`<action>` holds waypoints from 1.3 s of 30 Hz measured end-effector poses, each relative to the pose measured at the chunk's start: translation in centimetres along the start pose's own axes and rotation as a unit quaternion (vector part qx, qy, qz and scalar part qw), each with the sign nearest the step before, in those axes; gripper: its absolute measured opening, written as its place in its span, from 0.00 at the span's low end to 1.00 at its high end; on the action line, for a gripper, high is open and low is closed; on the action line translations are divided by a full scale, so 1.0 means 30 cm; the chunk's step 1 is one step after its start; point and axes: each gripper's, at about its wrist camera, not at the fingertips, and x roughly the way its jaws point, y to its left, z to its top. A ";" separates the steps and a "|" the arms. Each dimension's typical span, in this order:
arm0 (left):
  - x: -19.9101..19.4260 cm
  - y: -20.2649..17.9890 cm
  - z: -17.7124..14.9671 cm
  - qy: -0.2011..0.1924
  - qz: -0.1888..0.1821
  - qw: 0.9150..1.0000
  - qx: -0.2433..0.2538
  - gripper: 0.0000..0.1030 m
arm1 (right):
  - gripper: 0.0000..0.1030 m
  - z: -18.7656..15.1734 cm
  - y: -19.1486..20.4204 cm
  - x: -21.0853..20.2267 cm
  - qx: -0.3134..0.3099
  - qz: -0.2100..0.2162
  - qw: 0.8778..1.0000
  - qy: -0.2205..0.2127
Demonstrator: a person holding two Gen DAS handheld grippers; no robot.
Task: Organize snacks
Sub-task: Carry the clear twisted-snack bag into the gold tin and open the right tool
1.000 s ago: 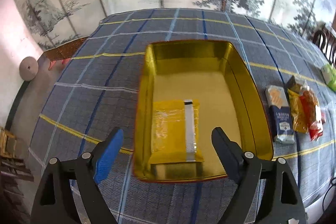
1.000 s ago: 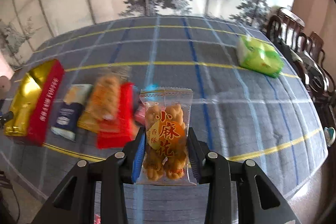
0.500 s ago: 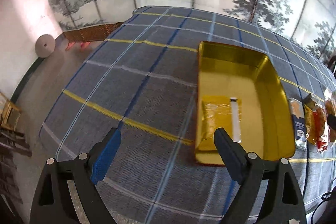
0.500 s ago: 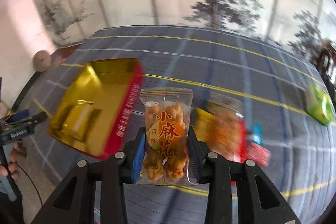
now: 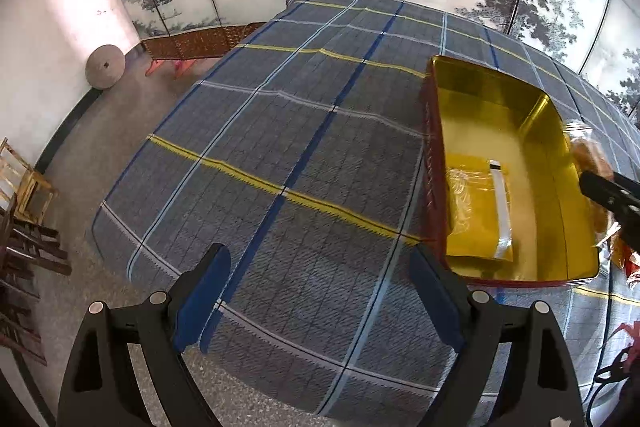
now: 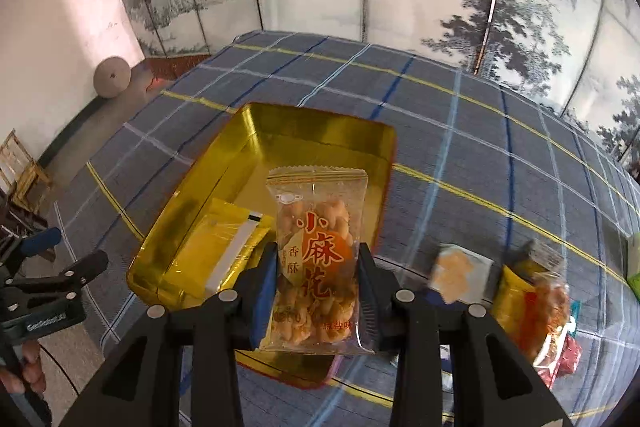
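My right gripper (image 6: 316,291) is shut on a clear packet of fried dough twists (image 6: 318,247) and holds it upright over the near right part of the gold tin (image 6: 240,131). A yellow packet (image 6: 228,243) lies in the tin's near left. In the left wrist view my left gripper (image 5: 320,295) is open and empty over bare cloth, left of the tin (image 5: 560,163) with its yellow packet (image 5: 478,211). The right gripper with its snack (image 5: 592,155) shows at that view's right edge.
Several loose snack packets (image 6: 536,299) lie on the checked cloth right of the tin, a green packet (image 6: 634,263) at the far right edge. The table's left edge drops to the floor (image 5: 120,131). A folding screen stands behind.
My right gripper has carried the dough-twist packet left, from the snack pile to above the tin. My left gripper has swung away left of the tin, still open.
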 end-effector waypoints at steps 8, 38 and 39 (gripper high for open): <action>0.009 0.023 -0.006 0.004 0.000 1.000 -0.005 0.86 | 0.36 0.016 0.036 0.079 -0.005 -0.017 1.000 0.023; 0.017 0.063 -0.004 0.015 0.001 1.000 -0.024 0.86 | 0.37 -0.048 0.075 0.176 -0.018 -0.018 0.997 0.070; 0.018 0.063 -0.005 0.015 0.002 1.000 -0.024 0.86 | 0.37 -0.048 0.076 0.176 -0.019 -0.017 0.997 0.070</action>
